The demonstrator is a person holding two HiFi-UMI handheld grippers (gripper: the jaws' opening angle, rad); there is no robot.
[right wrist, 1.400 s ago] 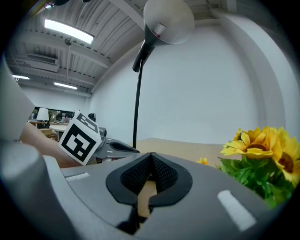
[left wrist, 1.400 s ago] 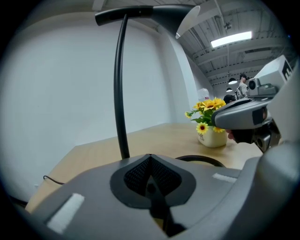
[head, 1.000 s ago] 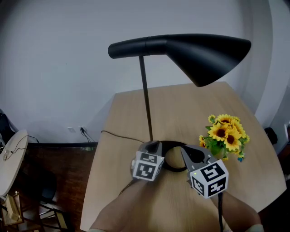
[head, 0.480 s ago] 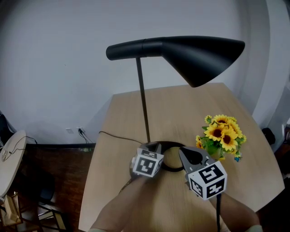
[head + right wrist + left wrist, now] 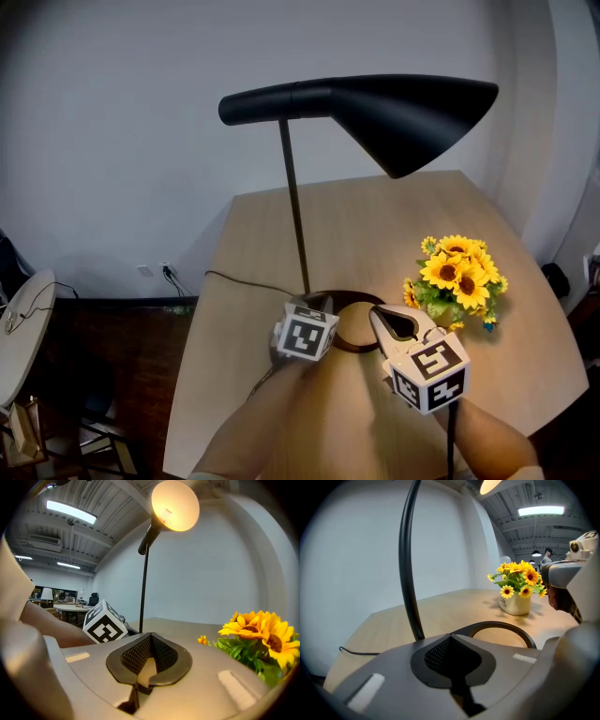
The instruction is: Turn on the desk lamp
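The desk lamp [image 5: 375, 108] is lit, its ring base set near the middle of the table [image 5: 394, 216]. The left gripper [image 5: 317, 304] is held closed and empty at the base's left side. The right gripper [image 5: 379, 315] is likewise closed on nothing, near the sunflowers [image 5: 457, 277] placed toward the right edge.
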